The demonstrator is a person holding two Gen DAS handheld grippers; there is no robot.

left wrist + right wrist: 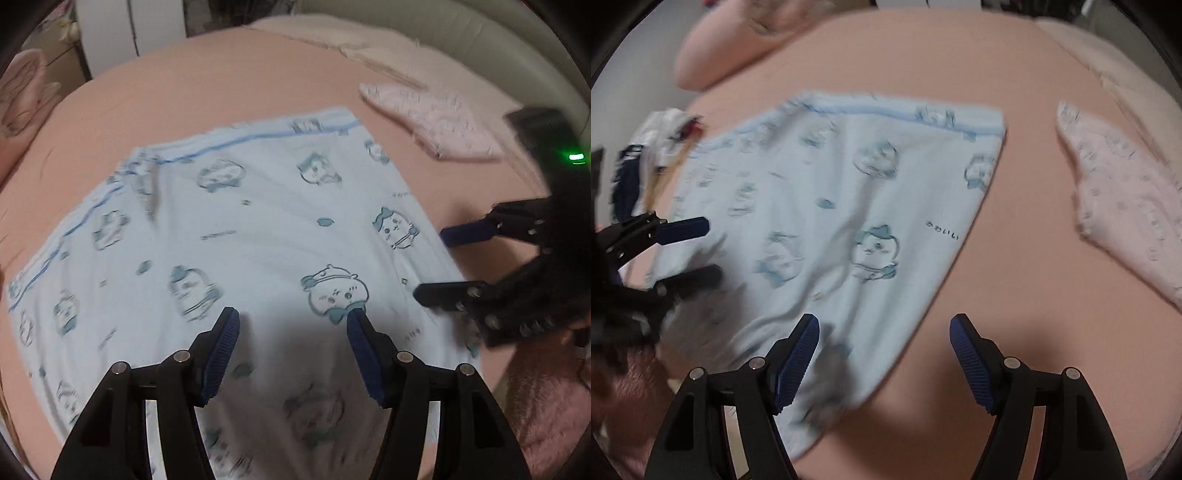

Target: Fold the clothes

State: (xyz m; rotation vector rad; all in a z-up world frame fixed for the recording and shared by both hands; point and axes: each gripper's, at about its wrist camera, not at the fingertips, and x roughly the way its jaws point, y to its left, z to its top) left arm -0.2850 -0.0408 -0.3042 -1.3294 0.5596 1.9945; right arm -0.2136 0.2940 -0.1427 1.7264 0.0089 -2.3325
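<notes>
A pale blue printed garment [236,236] lies spread mid-bed [221,81]. Left gripper [293,317] and right gripper [884,325] hover over it, jaws spread, empty.

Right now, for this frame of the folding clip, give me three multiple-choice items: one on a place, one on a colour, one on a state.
1. Where does the pink garment lie relative to the blue printed garment?
A. On top of it
B. Apart from it, to its right
C. Under it

2. What colour is the bed sheet?
A. Peach-pink
B. Green
C. Grey

3. How do the left gripper and right gripper stand?
A. Both shut on cloth
B. One open, one shut
C. Both open, holding nothing

Answers:
1 B, bare sheet shows between the two garments.
2 A, the sheet reads peach-pink in both views.
3 C, each pair of fingers is spread with nothing between.
</notes>
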